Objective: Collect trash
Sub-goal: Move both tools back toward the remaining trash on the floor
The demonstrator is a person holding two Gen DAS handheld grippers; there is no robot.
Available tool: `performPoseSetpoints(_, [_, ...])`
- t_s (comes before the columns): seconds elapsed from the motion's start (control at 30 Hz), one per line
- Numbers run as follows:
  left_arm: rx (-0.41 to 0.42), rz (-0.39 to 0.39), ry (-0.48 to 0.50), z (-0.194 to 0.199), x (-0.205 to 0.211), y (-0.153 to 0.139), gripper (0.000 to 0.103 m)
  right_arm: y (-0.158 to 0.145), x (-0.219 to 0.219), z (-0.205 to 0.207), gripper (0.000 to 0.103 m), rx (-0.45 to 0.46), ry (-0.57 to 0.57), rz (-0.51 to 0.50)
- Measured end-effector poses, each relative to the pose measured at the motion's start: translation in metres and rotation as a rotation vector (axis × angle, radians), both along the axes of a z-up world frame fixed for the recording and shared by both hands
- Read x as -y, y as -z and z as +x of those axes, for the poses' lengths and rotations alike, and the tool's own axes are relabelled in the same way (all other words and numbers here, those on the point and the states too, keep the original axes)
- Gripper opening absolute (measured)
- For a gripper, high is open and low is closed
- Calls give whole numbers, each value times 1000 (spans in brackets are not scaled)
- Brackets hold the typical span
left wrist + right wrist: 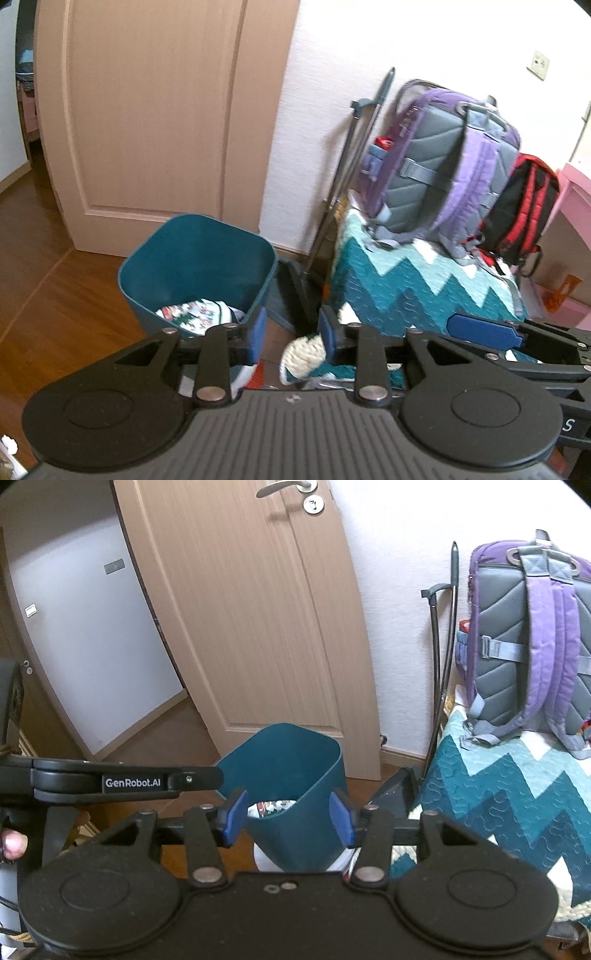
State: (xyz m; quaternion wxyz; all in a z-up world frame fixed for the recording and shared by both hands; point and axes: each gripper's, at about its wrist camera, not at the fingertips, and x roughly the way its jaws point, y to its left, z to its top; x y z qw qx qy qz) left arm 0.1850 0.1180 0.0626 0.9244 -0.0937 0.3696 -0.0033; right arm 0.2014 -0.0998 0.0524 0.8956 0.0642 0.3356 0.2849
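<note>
Beside the door [258, 627], the teal bin [291, 775] holds printed wrappers [192, 314] (crumpled).

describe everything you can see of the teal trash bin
The teal trash bin is a rounded-square, open-topped container with thin, smooth walls that look like plastic. It stands upright on the wooden floor, in front of the light wood door and beside a dustpan. No lid or liner shows. Crumpled printed paper or wrappers lie at the bottom, leaving it mostly unfilled. Neither gripper touches it.
</note>
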Motion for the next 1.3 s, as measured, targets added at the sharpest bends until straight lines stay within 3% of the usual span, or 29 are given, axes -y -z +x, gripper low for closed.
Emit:
performPoseSetpoints(0.07, [6,-1,8,-9,8,0,54,1,6,-6,49,-1,0,0])
performPoseSetpoints(0.23, [9,-1,35,-25,27,5,55,6,23,-22,50,5,-5,-2])
performPoseSetpoints(0.53, [18,15,56,-41,54,29,83,30,50,-34,52,-22,-3,5])
performPoseSetpoints(0.63, [14,5,67,-41,63,44,85,48,61,-34,53,-43,11,0])
performPoseSetpoints(0.87, [-57,-62,73,-17,74,97,97,110,88,-15,54,-149,75,-16])
performPoseSetpoints(1.07, [-171,-90,49,15,78,162,97,177,106,10,54,-251,121,-49])
performPoseSetpoints(1.3, [-342,-64,-1,55,83,246,97,261,117,45,54,-383,165,-95])
